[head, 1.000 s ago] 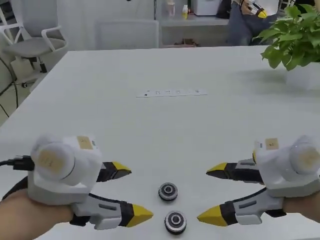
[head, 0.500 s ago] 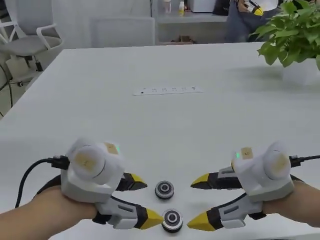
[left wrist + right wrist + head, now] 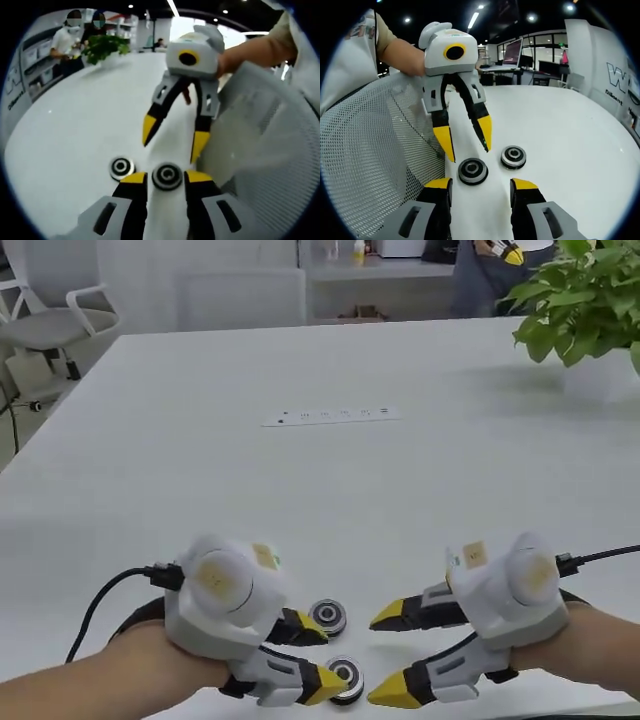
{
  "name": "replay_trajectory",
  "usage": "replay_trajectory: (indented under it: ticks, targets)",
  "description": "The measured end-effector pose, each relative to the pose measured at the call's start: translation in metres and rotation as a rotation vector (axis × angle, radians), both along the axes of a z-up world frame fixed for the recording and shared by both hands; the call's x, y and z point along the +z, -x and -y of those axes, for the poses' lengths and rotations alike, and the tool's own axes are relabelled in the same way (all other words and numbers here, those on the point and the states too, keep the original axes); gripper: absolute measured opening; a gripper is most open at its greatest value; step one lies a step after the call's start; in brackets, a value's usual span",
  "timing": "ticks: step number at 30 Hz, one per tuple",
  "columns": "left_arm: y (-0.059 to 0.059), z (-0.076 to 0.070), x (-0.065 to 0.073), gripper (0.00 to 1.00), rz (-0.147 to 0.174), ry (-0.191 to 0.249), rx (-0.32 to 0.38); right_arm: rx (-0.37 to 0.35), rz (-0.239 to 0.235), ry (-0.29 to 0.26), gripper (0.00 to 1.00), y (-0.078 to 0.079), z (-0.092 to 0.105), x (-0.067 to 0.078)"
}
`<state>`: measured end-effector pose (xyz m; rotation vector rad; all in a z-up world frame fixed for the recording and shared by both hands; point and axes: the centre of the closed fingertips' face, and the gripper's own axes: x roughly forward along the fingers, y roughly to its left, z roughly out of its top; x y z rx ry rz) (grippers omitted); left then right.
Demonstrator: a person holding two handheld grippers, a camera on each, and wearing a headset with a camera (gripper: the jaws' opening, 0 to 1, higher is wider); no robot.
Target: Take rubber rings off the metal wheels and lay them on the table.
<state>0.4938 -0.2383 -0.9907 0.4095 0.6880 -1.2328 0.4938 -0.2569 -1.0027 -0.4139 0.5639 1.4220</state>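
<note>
A: Any containers for us here?
B: We find one, the white pot (image 3: 605, 377) at the far right of the surface (image 3: 320, 490), with a leafy green plant (image 3: 575, 295) in it. The two wheels lie bare on the surface, close to its near edge.
A: Where do we put each wheel?
B: The near wheel (image 3: 346, 677) sits between the yellow tips of the left gripper (image 3: 329, 656). The far wheel (image 3: 327, 616) lies just beside it, a little further in and outside those jaws. Each wheel wears its dark ring (image 3: 462, 171).
A: And the jaws?
B: We see the left jaws open, a shade wider than the near wheel, with a tip on either side of it; whether they touch it we cannot tell. The right gripper (image 3: 377, 660) faces the left one, its jaws spread wide and holding nothing, tips just short of the near wheel.
A: What do the gripper views add to the head view?
B: The left gripper view sets the near wheel squarely in the gap, where the head view has it half hidden behind a tip. Both gripper views give us a grey mesh (image 3: 260, 150) at the surface's near edge, and the left one gives us two people (image 3: 67, 40) standing behind the plant. The head view gives us a white socket strip (image 3: 330, 417) mid-surface and a chair (image 3: 50, 325) at far left
</note>
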Motion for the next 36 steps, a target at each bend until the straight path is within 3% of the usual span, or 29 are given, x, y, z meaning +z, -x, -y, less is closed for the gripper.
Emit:
replay_trajectory:
  ticks: [8,10,11,13,18,31,36]
  targets:
    - [0.003,0.004,-0.012,0.17,0.003,-0.023,-0.032,0.009,-0.009,0.006,0.44,0.002,0.000,-0.005]
    - [0.004,0.004,-0.014,0.17,0.008,-0.029,-0.041,0.010,-0.013,0.006,0.44,0.002,-0.001,-0.006]
    - [0.001,0.006,-0.013,0.16,0.029,-0.020,-0.048,0.011,-0.014,0.006,0.44,0.003,-0.001,-0.007]
    - [0.002,0.006,-0.014,0.14,0.019,-0.026,-0.041,0.014,-0.017,0.007,0.44,0.003,-0.002,-0.007]
    - [0.003,0.007,-0.014,0.14,0.104,-0.048,-0.086,0.020,-0.024,0.001,0.44,0.005,-0.004,-0.008]
    - [0.004,0.007,-0.015,0.13,0.129,-0.049,-0.077,0.056,-0.035,-0.006,0.39,0.010,-0.015,-0.011]
    - [0.005,0.008,-0.014,0.13,0.128,-0.037,-0.055,0.076,-0.066,-0.002,0.37,0.012,-0.021,-0.014]
